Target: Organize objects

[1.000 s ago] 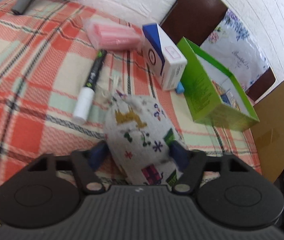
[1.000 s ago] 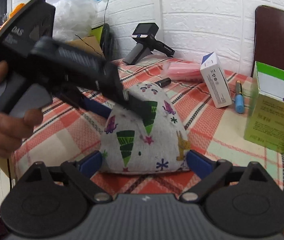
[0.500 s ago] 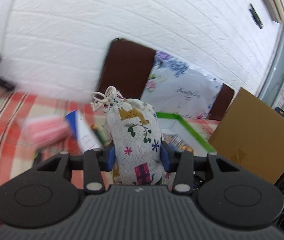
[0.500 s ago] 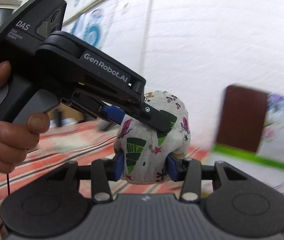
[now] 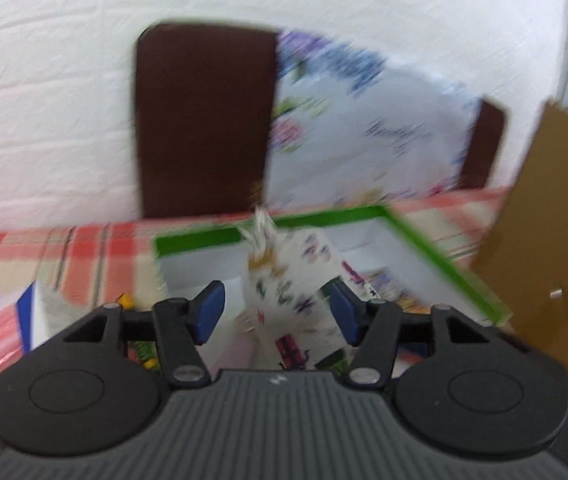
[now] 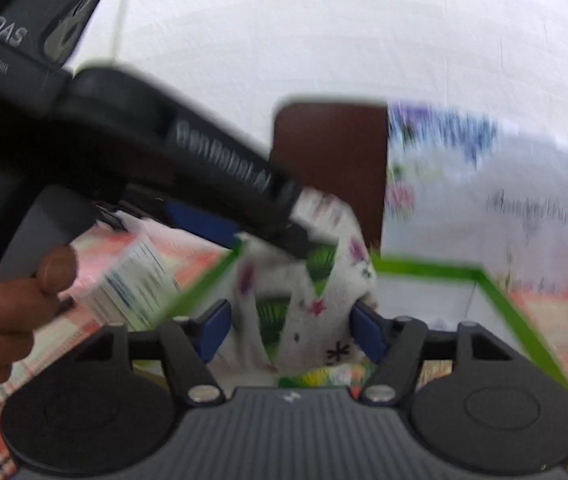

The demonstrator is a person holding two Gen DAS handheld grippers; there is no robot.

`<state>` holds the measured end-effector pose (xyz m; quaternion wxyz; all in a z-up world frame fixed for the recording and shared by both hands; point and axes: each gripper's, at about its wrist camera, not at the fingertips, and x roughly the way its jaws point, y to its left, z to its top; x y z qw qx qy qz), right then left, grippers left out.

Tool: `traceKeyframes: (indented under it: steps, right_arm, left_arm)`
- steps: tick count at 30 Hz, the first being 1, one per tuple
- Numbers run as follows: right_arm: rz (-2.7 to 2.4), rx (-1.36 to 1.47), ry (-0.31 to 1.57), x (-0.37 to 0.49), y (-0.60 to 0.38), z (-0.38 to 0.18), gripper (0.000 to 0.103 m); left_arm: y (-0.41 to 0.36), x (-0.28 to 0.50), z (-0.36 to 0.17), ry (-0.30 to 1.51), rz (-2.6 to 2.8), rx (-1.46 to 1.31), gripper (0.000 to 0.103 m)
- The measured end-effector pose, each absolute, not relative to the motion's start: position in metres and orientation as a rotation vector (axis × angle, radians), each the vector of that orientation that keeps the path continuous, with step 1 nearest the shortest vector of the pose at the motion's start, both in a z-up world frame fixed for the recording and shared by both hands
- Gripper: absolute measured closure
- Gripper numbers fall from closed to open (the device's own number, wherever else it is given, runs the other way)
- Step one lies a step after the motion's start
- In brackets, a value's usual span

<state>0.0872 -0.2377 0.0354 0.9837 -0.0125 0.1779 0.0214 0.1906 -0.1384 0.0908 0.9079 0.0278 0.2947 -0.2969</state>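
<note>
Left tongs (image 5: 275, 312) opening, pads clear of pouch (image 5: 288, 280) between them, right tongs (image 6: 290, 328) opening around same pouch, held over green box (image 5: 424, 248) at surface's far edge

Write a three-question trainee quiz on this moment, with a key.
1. True or false: the printed cloth pouch lies between the fingers of both the left gripper and the right gripper.
2. What colour is the rim of the box beneath the pouch? A red, B green, C blue.
3. Fill in: behind the box stands a dark ____ chair back.

Key: 1 true, and both sets of jaws are opening, so the pouch is being let go over the box. 2 B. 3 brown.
</note>
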Motion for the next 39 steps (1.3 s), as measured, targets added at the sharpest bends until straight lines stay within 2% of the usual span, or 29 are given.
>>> traceKeyframes:
  steps: [11,19,39]
  right_arm:
    - [-0.007,0.152,0.309,0.035,-0.261,0.032,0.034]
    - [-0.032,0.225,0.331,0.008,-0.268,0.044,0.034]
    - [-0.025,0.211,0.27,-0.051,-0.254,0.07,0.034]
  left_arm:
    - [-0.11,0.147,0.083,0.645,-0.577,0.058,0.042]
    - [-0.107,0.114,0.087,0.649,-0.508,0.11,0.037]
    - [-0.082,0.053,0.088,0.635,-0.34,0.149,0.03]
